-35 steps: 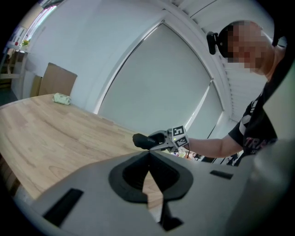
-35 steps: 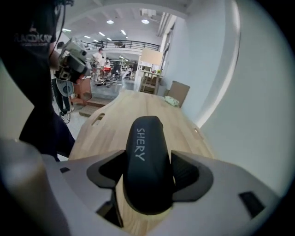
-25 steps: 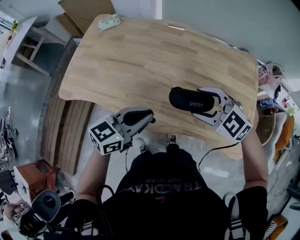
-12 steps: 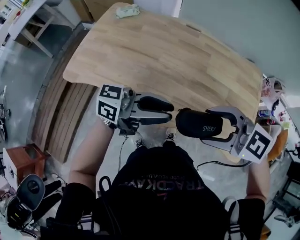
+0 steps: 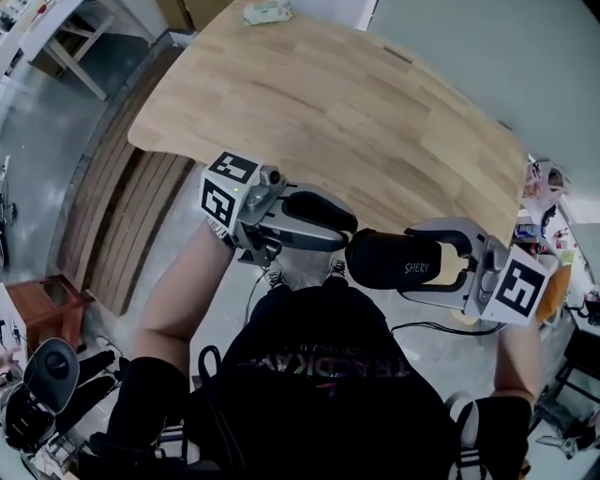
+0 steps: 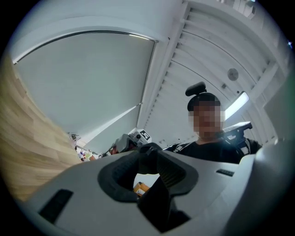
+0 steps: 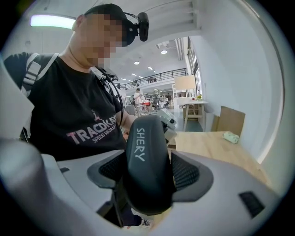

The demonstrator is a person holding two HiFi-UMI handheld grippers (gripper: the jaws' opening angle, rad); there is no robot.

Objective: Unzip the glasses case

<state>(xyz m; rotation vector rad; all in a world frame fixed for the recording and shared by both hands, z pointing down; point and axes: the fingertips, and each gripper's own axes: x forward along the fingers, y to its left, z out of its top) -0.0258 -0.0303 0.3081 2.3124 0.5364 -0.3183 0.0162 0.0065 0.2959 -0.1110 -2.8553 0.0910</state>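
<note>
A black glasses case (image 5: 394,262) marked SHERY hangs in front of my chest, off the table's near edge. My right gripper (image 5: 405,263) is shut on its middle; in the right gripper view both pads press the case (image 7: 145,170) across its width. My left gripper (image 5: 349,234) points right at the case's left end. Its jaws stand a little apart, and light shows through the gap in the left gripper view. The case's dark end (image 6: 150,151) sits right at the tips of the left gripper (image 6: 148,154). No zipper pull can be made out.
The wooden table (image 5: 328,103) stretches away ahead, with a small green-and-white packet (image 5: 267,12) at its far edge. On the floor to the left are a wooden stool (image 5: 37,314) and a black device (image 5: 52,366). Clutter lies at the right (image 5: 544,187).
The right gripper lifted the case off the table toward my chest. The left gripper rose, swung to point right at the case's end, and its jaws parted a little.
</note>
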